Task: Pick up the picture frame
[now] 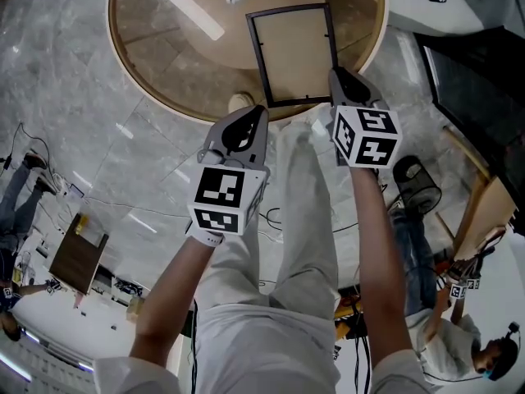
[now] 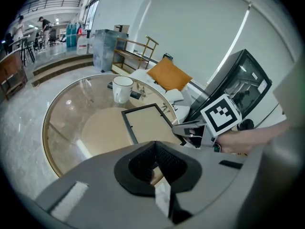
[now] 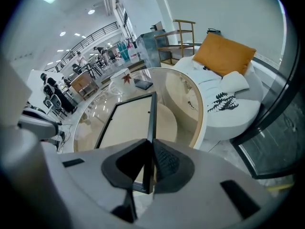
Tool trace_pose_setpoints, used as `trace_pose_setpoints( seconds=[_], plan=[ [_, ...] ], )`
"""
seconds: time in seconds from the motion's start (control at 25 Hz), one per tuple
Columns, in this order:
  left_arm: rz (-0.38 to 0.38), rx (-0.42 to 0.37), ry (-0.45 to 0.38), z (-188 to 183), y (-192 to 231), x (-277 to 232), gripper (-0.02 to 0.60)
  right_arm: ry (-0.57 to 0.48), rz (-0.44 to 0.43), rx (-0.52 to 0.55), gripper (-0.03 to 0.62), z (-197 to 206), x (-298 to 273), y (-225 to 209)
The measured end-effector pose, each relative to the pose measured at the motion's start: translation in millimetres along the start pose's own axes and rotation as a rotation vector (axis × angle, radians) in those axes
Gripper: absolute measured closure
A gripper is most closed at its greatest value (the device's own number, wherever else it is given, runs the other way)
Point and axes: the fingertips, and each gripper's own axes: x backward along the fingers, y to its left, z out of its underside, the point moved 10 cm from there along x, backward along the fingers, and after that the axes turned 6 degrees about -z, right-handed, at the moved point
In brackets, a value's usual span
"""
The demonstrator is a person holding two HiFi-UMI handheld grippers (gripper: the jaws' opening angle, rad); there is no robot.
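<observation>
Glass is forming the top of the round table (image 1: 131,68), and a wooden rim is running round it. The table is standing on a grey marble floor (image 1: 74,121) directly ahead of us. Past the table, a white sofa (image 3: 228,104) is carrying an orange cushion (image 3: 224,54).

The frame (image 1: 294,54), black-edged with a pale panel, is lying on the glass at the side nearest us, its near edge close to the rim.

We are holding the right gripper (image 1: 338,74) at the frame's near right corner. In the right gripper view its jaws are clenching on the frame's right-hand bar. The thin black bar is passing between the two pads (image 3: 167,161) and running on toward the far side of the table. We cannot tell whether that side is raised off the glass.

We are holding the left gripper (image 1: 257,112) over the near rim, just beside the frame's near left corner. In the left gripper view its jaws are pressing together tip to tip with nothing gripped. The frame is showing beyond them, not between them.

A white mug (image 2: 122,88) is standing upright on the glass past the frame's far edge.
</observation>
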Motion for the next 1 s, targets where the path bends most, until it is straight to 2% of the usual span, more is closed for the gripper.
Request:
trace_pose_setpoints(
  seconds=[0.44,1.0],
  plan=[
    [0.007,-0.045,-0.055,-26.7,-14.8,55.0,0.577,-0.123,0.032,0.038,0.559,-28.9,79.0,31.2],
    [0.036,-0.044,-0.177,-86.0,-48.7,202.0,0.577,-0.305,0.094,0.086,0.559,-91.7,247.9,108.2]
  ],
)
